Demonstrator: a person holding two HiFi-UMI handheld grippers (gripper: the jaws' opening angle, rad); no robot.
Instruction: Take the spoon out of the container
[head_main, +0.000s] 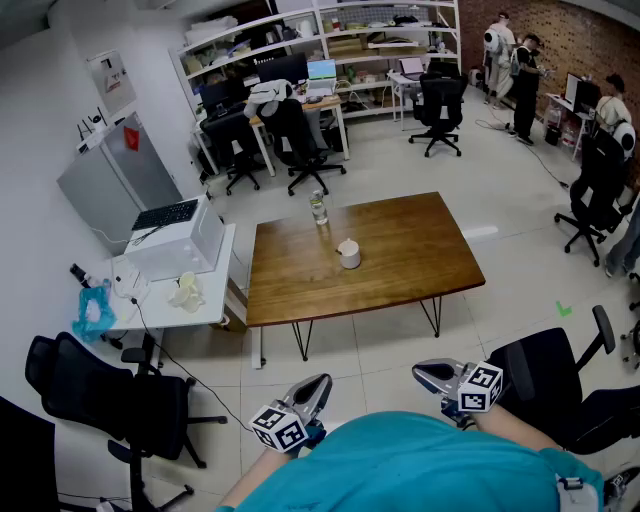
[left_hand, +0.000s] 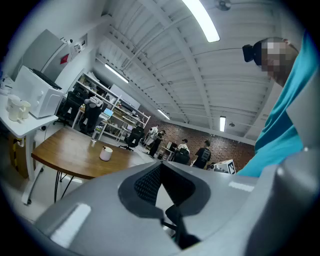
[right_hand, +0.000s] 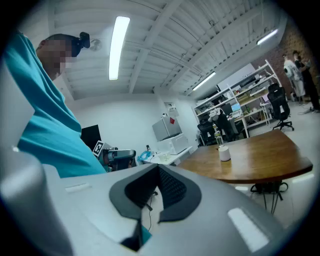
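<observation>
The left gripper (head_main: 320, 383) and right gripper (head_main: 420, 371) are held low, close against the person's teal shirt (head_main: 420, 465), each with jaws pressed together on nothing. The white container (head_main: 348, 253) stands on the wooden table (head_main: 400, 250), well ahead of both. The spoon is too small to make out.

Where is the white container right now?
The white container stands near the middle of the wooden table in the head view, just right of the clear bottle.
</observation>
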